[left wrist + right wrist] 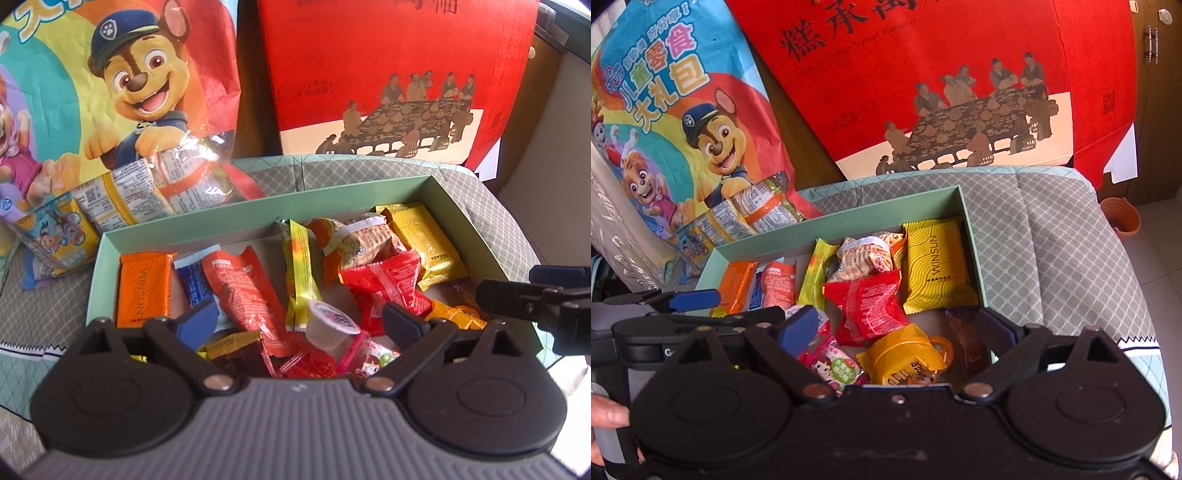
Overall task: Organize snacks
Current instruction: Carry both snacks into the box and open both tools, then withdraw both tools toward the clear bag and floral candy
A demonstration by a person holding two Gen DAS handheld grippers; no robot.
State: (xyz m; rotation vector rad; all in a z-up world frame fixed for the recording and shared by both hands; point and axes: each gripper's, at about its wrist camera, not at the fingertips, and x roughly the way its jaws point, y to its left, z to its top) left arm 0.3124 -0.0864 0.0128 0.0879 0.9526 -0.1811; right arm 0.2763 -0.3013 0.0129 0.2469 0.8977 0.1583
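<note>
A shallow pale-green box (258, 210) (849, 205) on a grey quilted surface holds several wrapped snacks: an orange packet (142, 284), a red packet (384, 288) (868, 302), a yellow packet (424, 243) (936, 266), a small white jelly cup (330, 325) and an orange-yellow snack (905, 354). My left gripper (299, 317) is open and empty over the box's near side, the jelly cup between its fingers. My right gripper (897, 326) is open and empty over the box's near right end. The right gripper's tip also shows at the right of the left wrist view (535, 295).
A cartoon-dog snack bag (110, 110) (683, 129) leans at the back left, with loose packets (122, 206) spilling beside the box. A tall red gift box (388, 74) (942, 81) stands behind. An orange pot (1123, 216) sits on the floor at right.
</note>
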